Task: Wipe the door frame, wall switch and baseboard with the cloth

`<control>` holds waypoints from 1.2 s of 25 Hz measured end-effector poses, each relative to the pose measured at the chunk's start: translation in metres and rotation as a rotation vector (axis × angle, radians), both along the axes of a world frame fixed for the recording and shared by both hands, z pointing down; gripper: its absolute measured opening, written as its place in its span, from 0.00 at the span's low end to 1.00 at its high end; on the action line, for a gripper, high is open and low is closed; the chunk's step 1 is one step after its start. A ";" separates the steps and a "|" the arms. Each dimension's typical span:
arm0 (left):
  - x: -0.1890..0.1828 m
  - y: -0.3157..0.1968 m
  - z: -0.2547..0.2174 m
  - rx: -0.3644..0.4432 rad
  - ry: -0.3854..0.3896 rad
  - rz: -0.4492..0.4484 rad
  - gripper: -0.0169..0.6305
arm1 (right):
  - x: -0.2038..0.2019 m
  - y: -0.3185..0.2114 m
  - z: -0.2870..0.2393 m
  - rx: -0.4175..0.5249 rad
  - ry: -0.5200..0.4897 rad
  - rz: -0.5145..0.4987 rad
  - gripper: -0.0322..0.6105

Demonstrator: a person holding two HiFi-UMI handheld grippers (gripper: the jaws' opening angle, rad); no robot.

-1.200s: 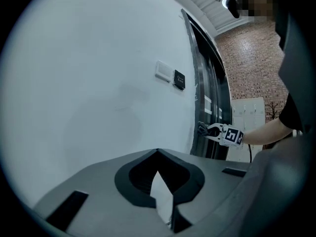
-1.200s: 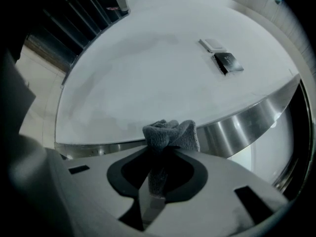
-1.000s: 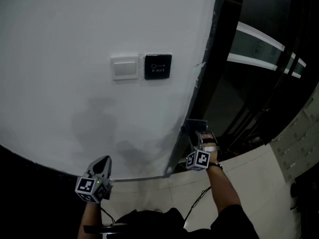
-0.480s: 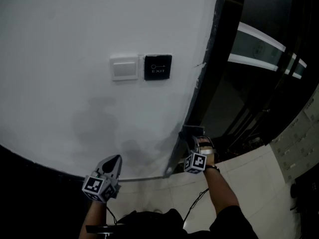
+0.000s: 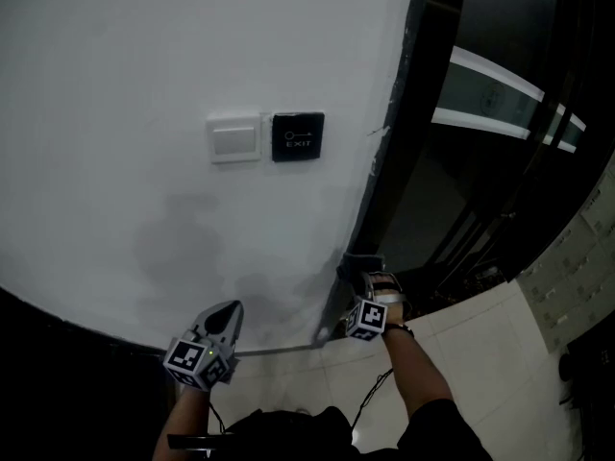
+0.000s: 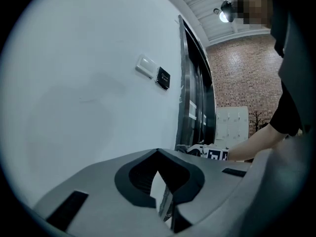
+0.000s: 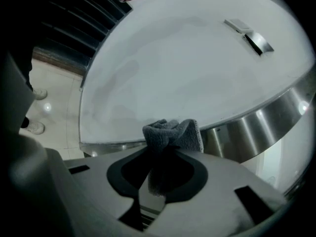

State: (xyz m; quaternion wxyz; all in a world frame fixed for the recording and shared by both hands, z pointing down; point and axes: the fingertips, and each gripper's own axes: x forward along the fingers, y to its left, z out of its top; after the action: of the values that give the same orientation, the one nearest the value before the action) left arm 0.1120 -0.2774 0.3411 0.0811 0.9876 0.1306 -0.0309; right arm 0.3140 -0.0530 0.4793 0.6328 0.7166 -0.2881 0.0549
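1. Cloth (image 7: 173, 134), grey and bunched, is pinched between the jaws of the right gripper (image 7: 159, 180). It sits at the door frame (image 5: 382, 166), low on the right edge of the wall (image 5: 125, 56), just above the baseboard (image 5: 279, 350).
2. Left gripper (image 6: 165, 201) hangs near the wall's bottom edge, jaws together on nothing.
3. Wall switch (image 5: 233, 139) sits higher up, beside a black exit button (image 5: 298, 136), well apart from both grippers.

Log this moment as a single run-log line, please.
right gripper: shut on grey cloth, low on dark door frame | left gripper: shut, empty, by white wall
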 end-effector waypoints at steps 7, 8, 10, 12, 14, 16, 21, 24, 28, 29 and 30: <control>0.006 0.024 0.003 -0.007 0.003 0.092 0.03 | -0.014 0.004 -0.034 0.051 0.026 0.003 0.17; 0.007 0.026 0.002 -0.007 0.005 0.105 0.03 | -0.015 0.005 -0.057 0.070 0.074 -0.011 0.17; 0.007 0.027 0.000 -0.013 0.015 0.121 0.03 | -0.015 0.011 -0.118 0.111 0.192 -0.029 0.17; 0.008 0.028 -0.003 -0.016 0.022 0.131 0.03 | -0.015 0.020 -0.189 0.152 0.318 -0.030 0.17; 0.009 0.028 -0.006 -0.020 0.029 0.139 0.03 | -0.016 0.029 -0.260 0.194 0.440 -0.018 0.17; 0.010 0.028 -0.012 -0.016 0.044 0.141 0.03 | -0.018 0.036 -0.322 0.233 0.545 -0.001 0.17; 0.009 0.026 -0.025 -0.010 0.079 0.146 0.03 | -0.021 0.035 -0.410 0.274 0.698 0.029 0.17; 0.010 0.025 -0.029 -0.002 0.084 0.150 0.03 | -0.009 0.024 -0.405 0.235 0.684 0.035 0.17; 0.006 0.027 -0.032 0.000 0.092 0.144 0.03 | 0.007 0.010 -0.365 0.191 0.620 0.010 0.17; 0.005 0.027 -0.031 0.002 0.087 0.138 0.03 | 0.009 0.008 -0.355 0.186 0.607 0.004 0.18; 0.004 0.025 -0.030 0.006 0.081 0.132 0.03 | 0.010 0.007 -0.346 0.179 0.596 -0.001 0.18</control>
State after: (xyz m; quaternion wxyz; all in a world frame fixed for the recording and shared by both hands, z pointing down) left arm 0.1163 -0.2523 0.3113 0.0746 0.9751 0.1985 -0.0650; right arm 0.3245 -0.0461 0.1336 0.6238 0.7539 -0.0942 -0.1835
